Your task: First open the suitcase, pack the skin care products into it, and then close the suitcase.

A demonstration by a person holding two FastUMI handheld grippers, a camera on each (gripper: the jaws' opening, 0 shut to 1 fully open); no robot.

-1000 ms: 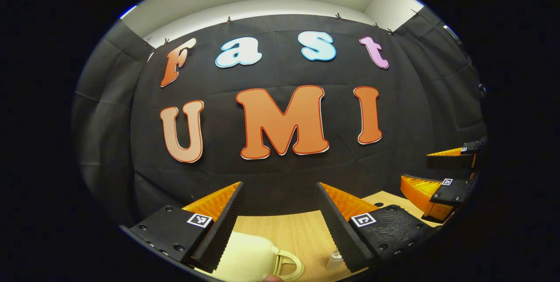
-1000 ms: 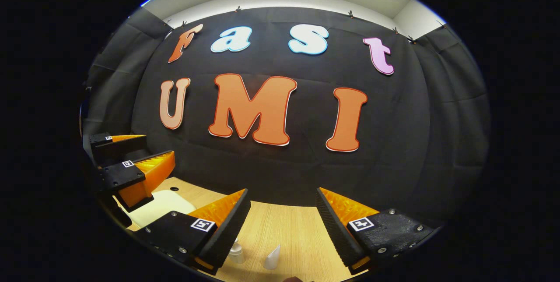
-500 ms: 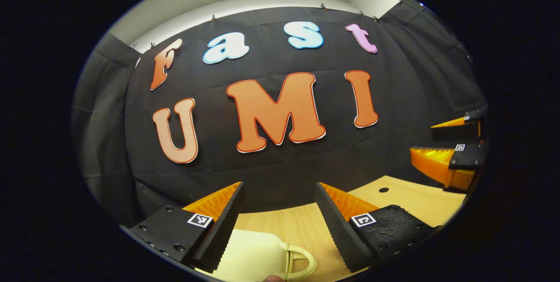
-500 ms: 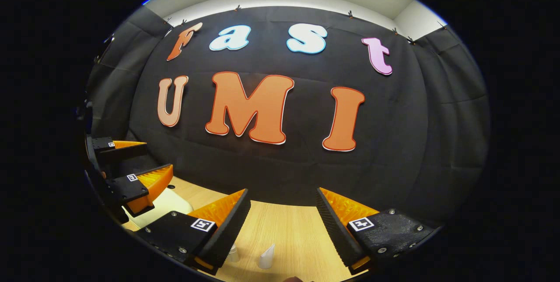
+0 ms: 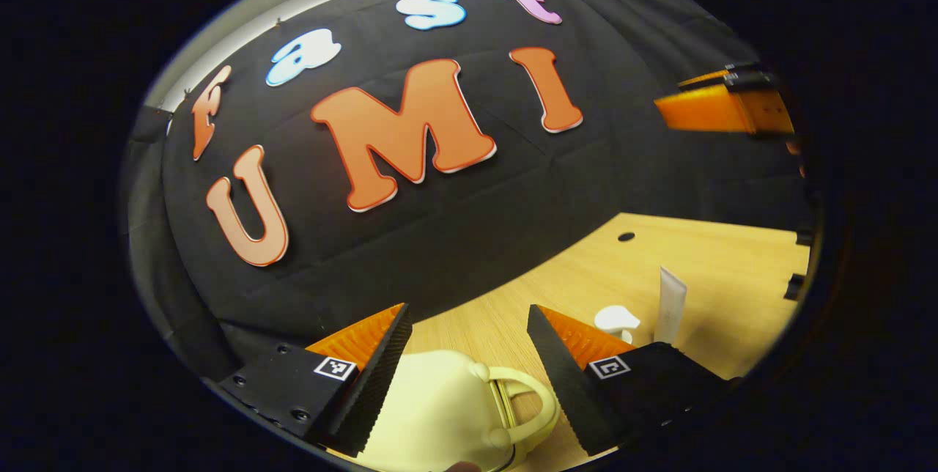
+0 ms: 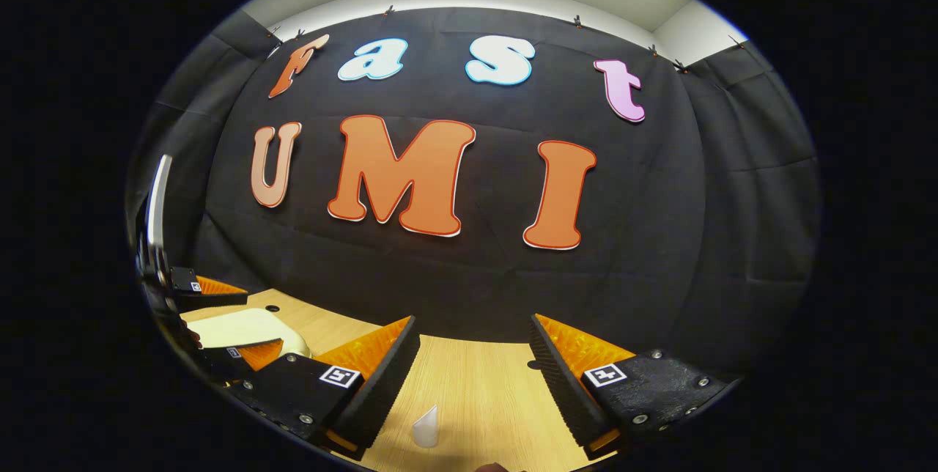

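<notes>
Left gripper view first: the left tool point(image 5: 469, 355) had rolled hard over in the last second, the booth wall tipping to a slant, and had dropped nearer the cream suitcase point(image 5: 432, 413); its fingers stood wide apart, holding nothing, with the suitcase's rounded end and looped handle point(image 5: 524, 402) lying between them, untouched as far as could be told; that read as the approach to the opening step, lid still shut by the look of it. The skin care products had swung into sight over the wooden counter point(image 5: 703, 259): a white pump bottle point(image 5: 617, 320) and a white tube point(image 5: 670, 305) standing upright just beside each other, beyond the right-hand finger, well in from the counter's far edge; the right tool point(image 5: 722, 107) hung high at the right of this view, too edge-on here to read its opening.

Right gripper view next: hardly any change here; the right tool point(image 6: 473, 377) sat level, facing the wall, fingers wide apart and empty; the tube point(image 6: 426, 426) stood on the counter between them, nearer the left finger; off to the left the left tool point(image 6: 212, 322) had sunk to straddle the suitcase point(image 6: 245, 327) near the counter's far left corner.
</notes>
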